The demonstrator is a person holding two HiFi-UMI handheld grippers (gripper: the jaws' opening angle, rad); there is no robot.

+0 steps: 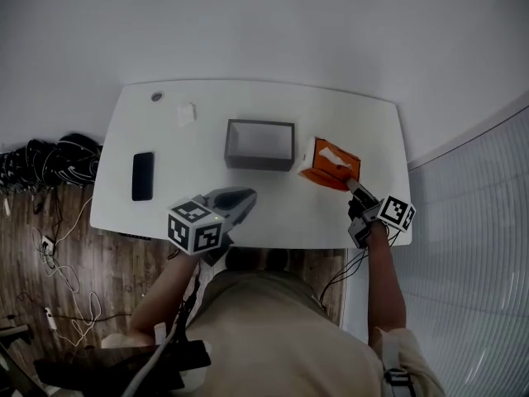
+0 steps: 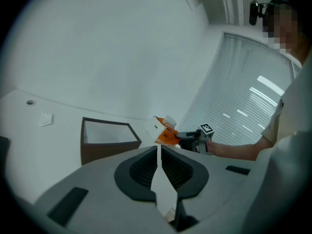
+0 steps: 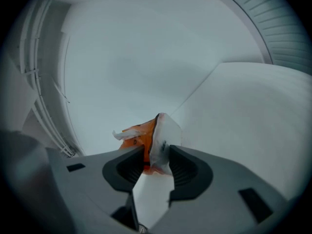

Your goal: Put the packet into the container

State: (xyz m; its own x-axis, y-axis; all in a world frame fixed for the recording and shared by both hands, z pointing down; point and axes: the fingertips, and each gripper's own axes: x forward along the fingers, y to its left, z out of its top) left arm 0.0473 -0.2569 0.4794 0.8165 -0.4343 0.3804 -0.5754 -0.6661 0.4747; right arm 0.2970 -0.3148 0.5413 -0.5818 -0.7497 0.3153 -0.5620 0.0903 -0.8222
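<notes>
Closest to me is my left gripper (image 1: 246,197), hovering over the near edge of the white table (image 1: 207,106) with its jaws pressed together and nothing between them. It tips slightly down and points toward the grey open-topped container (image 1: 260,144) in the middle of the table. My right gripper (image 1: 355,188) is clamped on one end of the orange-and-white packet (image 1: 329,165). The packet sticks out ahead of the jaws just to the right of the container, apart from its wall and, as I judge it, clear of the tabletop (the left gripper view shows it about level with the rim). I reckon I'm in the carry step: packet gripped, not yet over the opening. My right forearm reaches out along the table's right side, the gripper aimed forward and to the left, a little below level. Next I need to bring the packet over the right wall, centre it above the opening, and only then part the jaws
</notes>
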